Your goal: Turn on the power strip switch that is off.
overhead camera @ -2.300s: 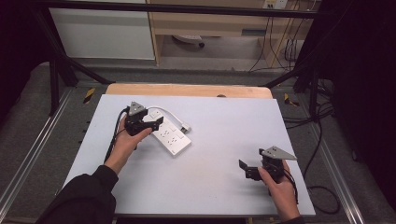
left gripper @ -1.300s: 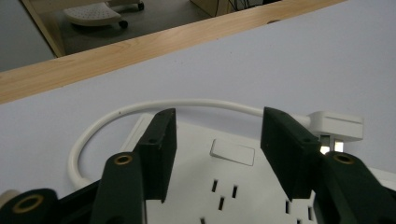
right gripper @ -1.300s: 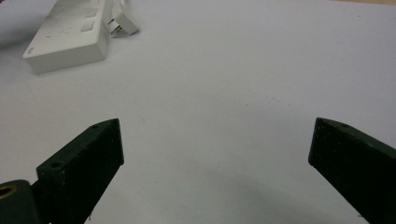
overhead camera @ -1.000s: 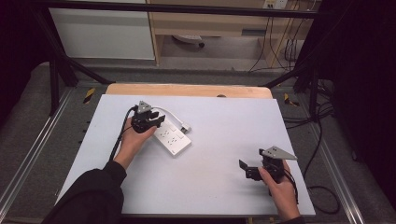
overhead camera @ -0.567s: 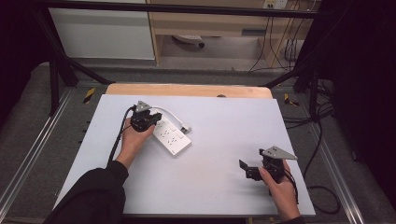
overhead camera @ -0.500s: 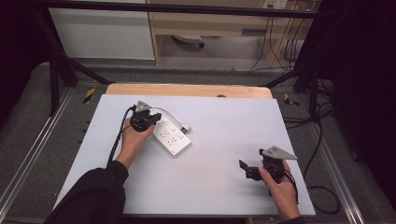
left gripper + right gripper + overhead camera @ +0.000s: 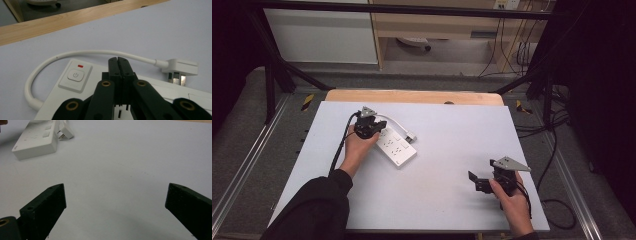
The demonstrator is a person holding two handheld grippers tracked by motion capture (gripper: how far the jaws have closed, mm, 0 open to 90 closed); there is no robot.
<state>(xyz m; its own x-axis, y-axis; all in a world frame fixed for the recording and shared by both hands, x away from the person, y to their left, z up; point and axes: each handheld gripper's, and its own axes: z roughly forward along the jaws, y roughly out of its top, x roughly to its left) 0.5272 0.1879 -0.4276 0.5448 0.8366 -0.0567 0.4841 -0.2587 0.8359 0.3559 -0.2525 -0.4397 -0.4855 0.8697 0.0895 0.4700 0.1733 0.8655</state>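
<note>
Right gripper (image 7: 477, 181) is seen at lower right of the high view, jaws spread wide over bare table (image 7: 452, 150), nothing held. Left gripper (image 7: 117, 61) is held left of centre, jaws pressed together over the white power strip (image 7: 397, 150), beside its switch (image 7: 75, 75). The white plug (image 7: 180, 68) is seen just beyond.

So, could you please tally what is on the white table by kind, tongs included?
Power strip: 1, white, with its cable and plug attached
Tongs: 2, the left tongs shut over the strip, the right tongs open near the front edge
Total: 3
</note>
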